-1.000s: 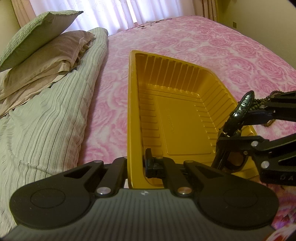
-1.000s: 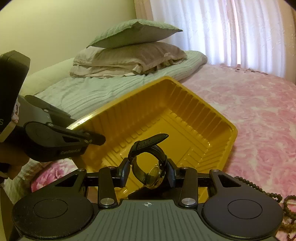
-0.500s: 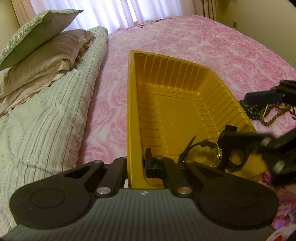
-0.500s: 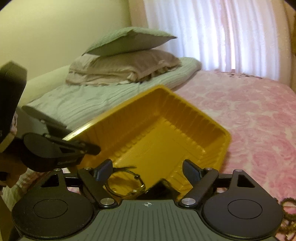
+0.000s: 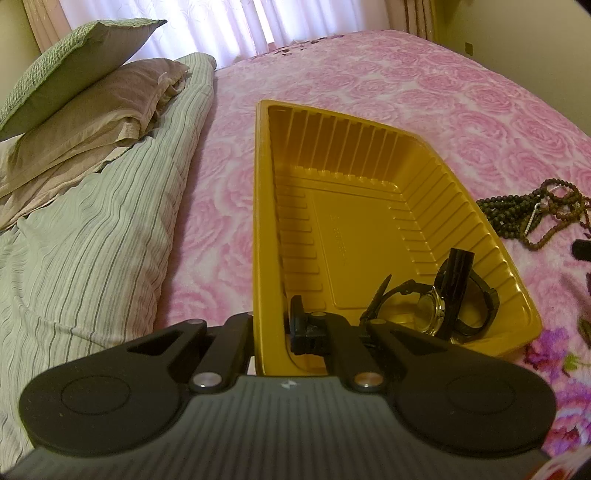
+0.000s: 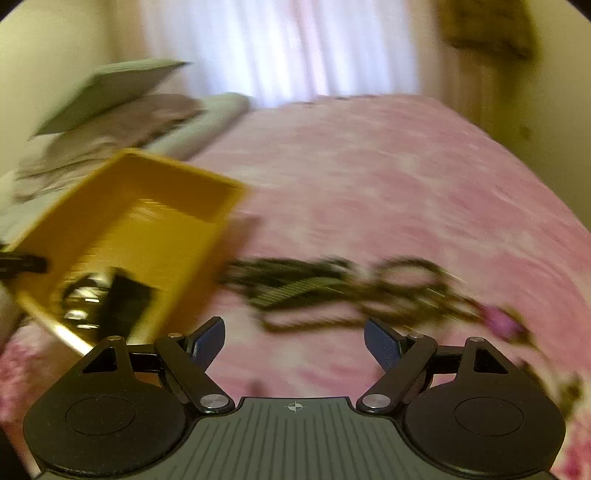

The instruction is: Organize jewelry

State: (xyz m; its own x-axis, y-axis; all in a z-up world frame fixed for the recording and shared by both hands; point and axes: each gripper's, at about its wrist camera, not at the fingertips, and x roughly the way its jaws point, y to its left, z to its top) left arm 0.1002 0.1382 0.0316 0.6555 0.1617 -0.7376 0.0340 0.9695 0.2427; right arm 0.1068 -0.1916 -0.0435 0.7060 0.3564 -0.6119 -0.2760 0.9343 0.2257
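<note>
A yellow plastic tray [image 5: 436, 173] lies on the pink bed. My left gripper [image 5: 271, 328] is shut on the tray's near left wall. A black wristwatch [image 5: 439, 306] with a metal face lies in the tray's near right corner; it shows blurred in the right wrist view [image 6: 99, 299]. Dark bead necklaces [image 5: 532, 212] lie in a heap on the bedspread right of the tray, and show blurred in the right wrist view [image 6: 351, 288] just ahead of my right gripper [image 6: 293, 341], which is open and empty above the bedspread.
Stacked pillows [image 5: 85, 92] and a folded striped duvet [image 5: 92, 236] lie left of the tray. The pink rose bedspread [image 5: 424, 85] stretches beyond the tray to the curtains [image 5: 295, 22]. The tray also shows in the right wrist view [image 6: 147, 206], at left.
My right gripper opened and let the watch drop into the tray, then swung right toward the bead necklaces. My left gripper has kept its hold on the tray wall.
</note>
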